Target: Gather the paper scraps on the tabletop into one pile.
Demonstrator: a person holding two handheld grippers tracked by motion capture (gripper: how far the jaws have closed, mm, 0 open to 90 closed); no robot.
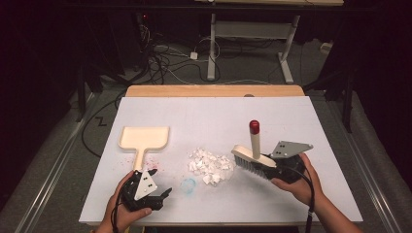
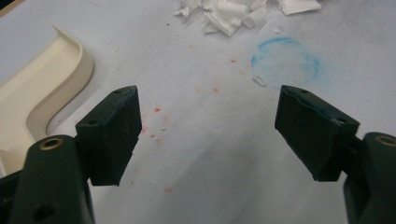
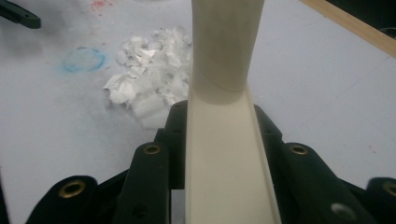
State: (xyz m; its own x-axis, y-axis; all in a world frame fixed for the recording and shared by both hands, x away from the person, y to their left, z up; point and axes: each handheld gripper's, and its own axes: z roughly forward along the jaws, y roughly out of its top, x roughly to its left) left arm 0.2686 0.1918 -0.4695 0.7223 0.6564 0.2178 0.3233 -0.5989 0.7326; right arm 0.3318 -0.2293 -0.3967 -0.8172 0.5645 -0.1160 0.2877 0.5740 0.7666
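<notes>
Paper scraps (image 1: 210, 165) lie in a white heap on the surface (image 1: 214, 116), between the two grippers. In the left gripper view the heap sits ahead of the fingers (image 2: 114, 135), toward their right side, past a blue ring stain (image 2: 286, 61) and some red specks.

Left gripper (image 1: 154, 192) rests low near the surface's close edge with its fingers spread wide and nothing between them. A cream dustpan (image 1: 144, 138) lies flat just beside the left finger, its handle pointing back toward the gripper, apart from the fingers.

Right gripper (image 1: 272, 164) has its fingers closed on the brush (image 1: 248, 158), clamping the cream back. The brush's red-tipped handle rises upright ahead of the fingers, and its bristles point down at the surface just beside the heap. In the right gripper view the scraps lie ahead and to the left of the gripped brush.
</notes>
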